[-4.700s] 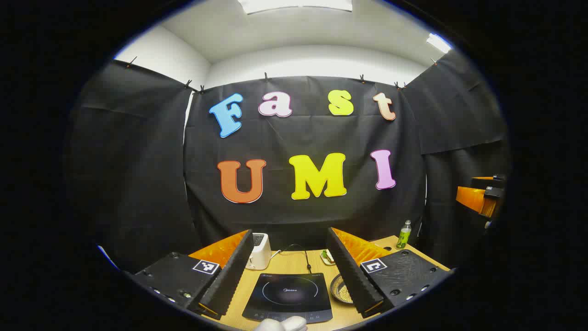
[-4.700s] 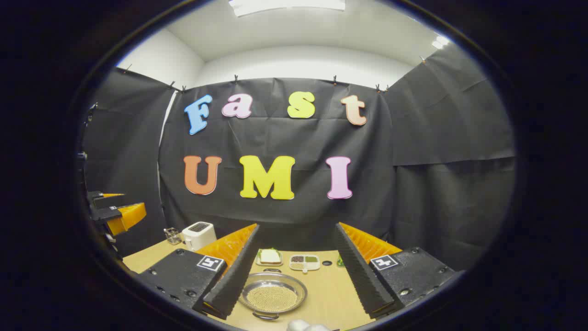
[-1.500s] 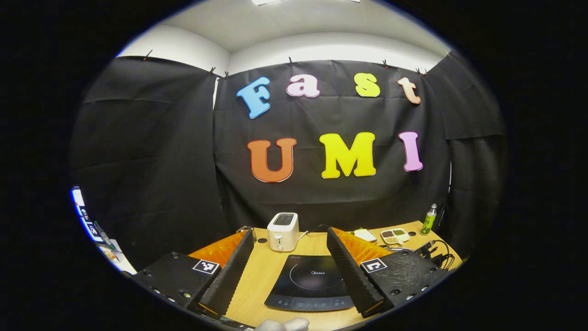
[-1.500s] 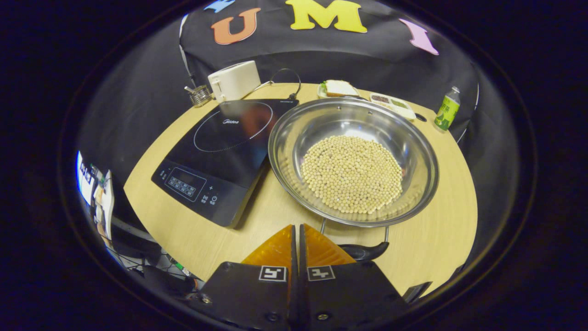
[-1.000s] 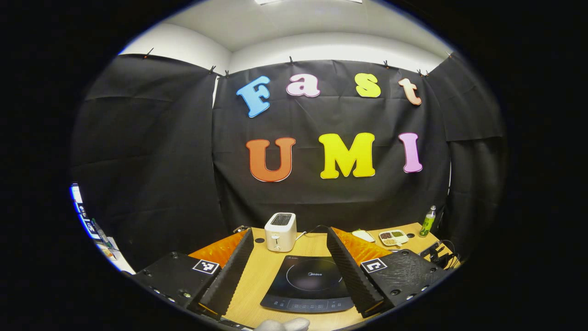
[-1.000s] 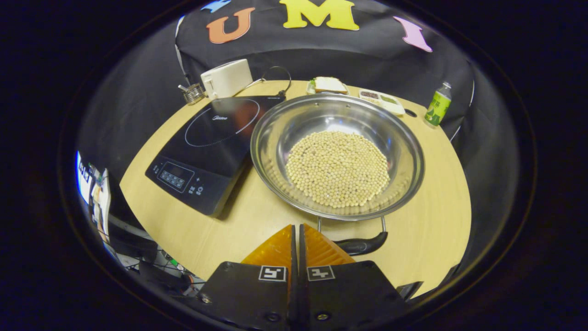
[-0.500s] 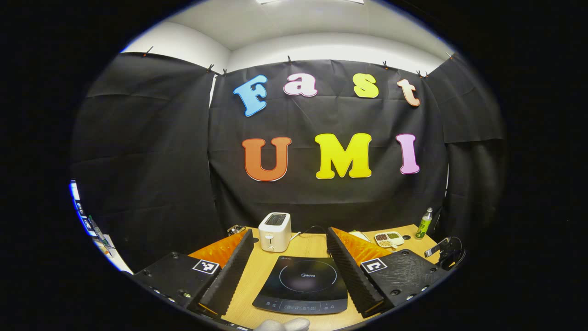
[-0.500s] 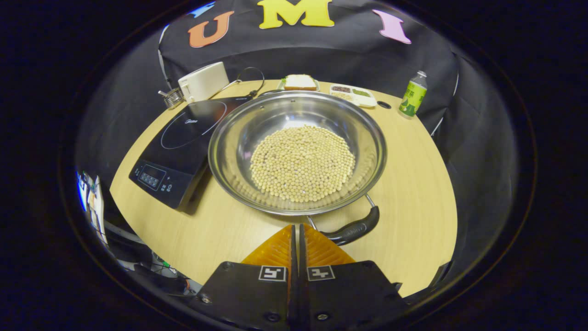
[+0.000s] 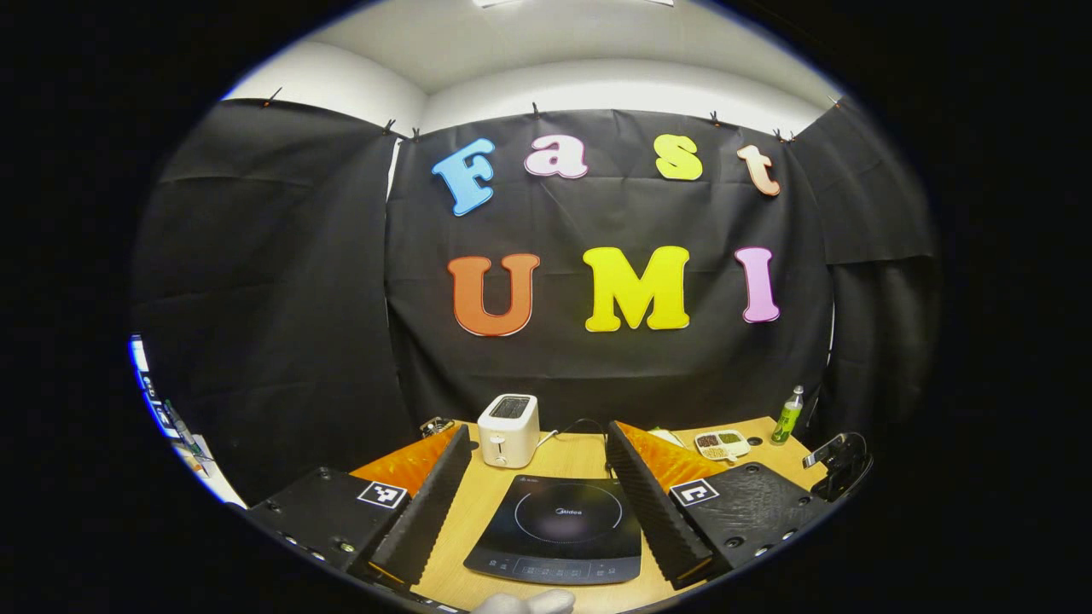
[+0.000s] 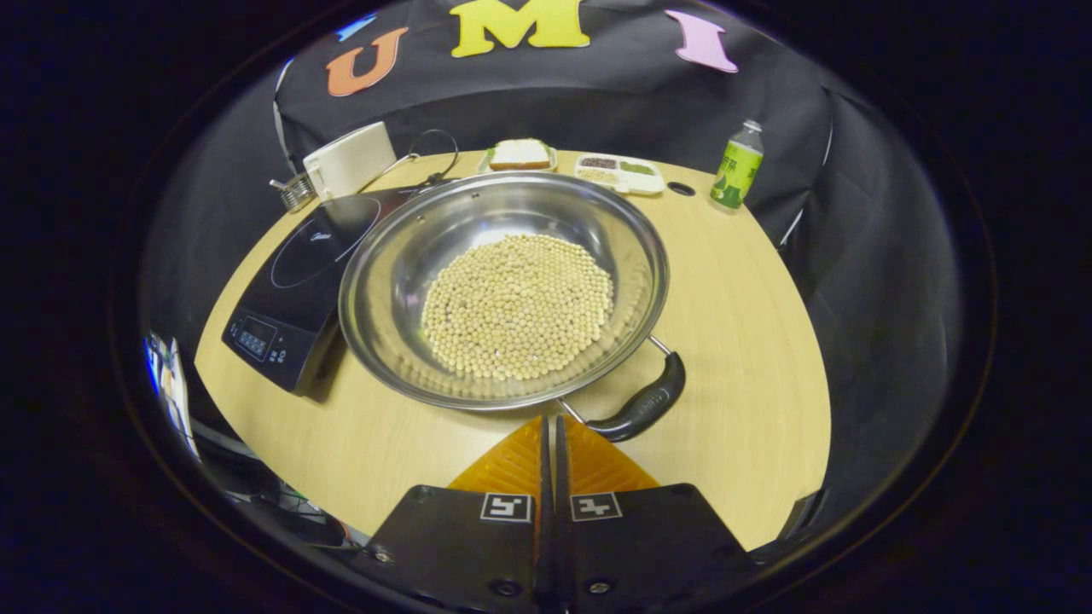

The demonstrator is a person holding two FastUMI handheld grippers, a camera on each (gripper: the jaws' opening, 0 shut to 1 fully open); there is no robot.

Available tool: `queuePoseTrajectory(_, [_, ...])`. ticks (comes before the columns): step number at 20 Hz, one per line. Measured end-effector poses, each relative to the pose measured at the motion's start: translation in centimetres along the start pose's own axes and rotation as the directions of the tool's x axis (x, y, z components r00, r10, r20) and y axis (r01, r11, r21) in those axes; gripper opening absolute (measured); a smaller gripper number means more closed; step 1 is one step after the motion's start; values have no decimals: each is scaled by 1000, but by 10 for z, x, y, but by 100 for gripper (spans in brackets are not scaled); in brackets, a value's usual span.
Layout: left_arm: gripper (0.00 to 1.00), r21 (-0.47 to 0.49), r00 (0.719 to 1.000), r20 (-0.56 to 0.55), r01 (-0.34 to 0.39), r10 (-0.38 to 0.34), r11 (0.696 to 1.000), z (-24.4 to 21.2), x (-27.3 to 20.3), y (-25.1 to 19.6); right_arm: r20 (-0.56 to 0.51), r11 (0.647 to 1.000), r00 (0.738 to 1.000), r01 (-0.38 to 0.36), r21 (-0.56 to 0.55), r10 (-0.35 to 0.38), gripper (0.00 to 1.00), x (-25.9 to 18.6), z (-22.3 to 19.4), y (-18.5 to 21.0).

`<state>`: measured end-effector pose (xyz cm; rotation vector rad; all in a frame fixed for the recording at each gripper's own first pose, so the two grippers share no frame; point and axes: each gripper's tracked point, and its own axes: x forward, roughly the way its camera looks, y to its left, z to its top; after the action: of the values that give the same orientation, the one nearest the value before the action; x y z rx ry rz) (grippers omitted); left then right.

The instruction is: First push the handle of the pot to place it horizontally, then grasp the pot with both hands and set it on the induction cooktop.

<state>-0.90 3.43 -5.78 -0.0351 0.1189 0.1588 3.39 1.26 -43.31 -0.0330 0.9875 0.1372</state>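
Steel, shallow and wide, the pot (image 10: 503, 286) is seen in the right gripper view resting on the wooden table (image 10: 751, 290), just beside the induction cooktop (image 10: 299, 273) and partly overlapping its near edge in the picture — whether the rim actually touches it cannot be told. A bed of pale beans (image 10: 518, 305) is spread across the pot's bottom, which is probably why a two-handed lift is called for: the load would slosh to one side if only one handle were raised. The black handle (image 10: 638, 408) is set at the pot's near right, slanted rather than level across the view, so the turning step is judged unfinished.

The right gripper (image 10: 550, 435) is held with its fingers pressed together, nothing between them, its tip placed just beside the handle's left end; closed this way a single blunt edge is offered for pushing, not for gripping. Contact with the handle's wire bracket cannot be confirmed.

In the left gripper view the left gripper (image 9: 536, 482) is held wide apart and empty, raised above the table with the cooktop (image 9: 559, 529) framed between its fingers — kept clear, it seems, until the grasp is due. A toaster (image 9: 508, 429) and a green bottle (image 9: 787, 414) are stood at the back, well apart from the pot's path.
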Motion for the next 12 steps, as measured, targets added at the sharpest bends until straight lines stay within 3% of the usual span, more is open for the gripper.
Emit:
queuePoseTrajectory(1, [96, 2, 1000, 0, 0, 0, 1000, 0, 0, -1, 1, 1000, 1000, 5, 4, -5, 0, 1, 0, -4])
queuePoseTrajectory(12, [96, 8, 1000, -7, -6, 6, 1000, -2, 6, -17, -2, 999, 999, 41, 12, -41, 4, 10, 12, -47])
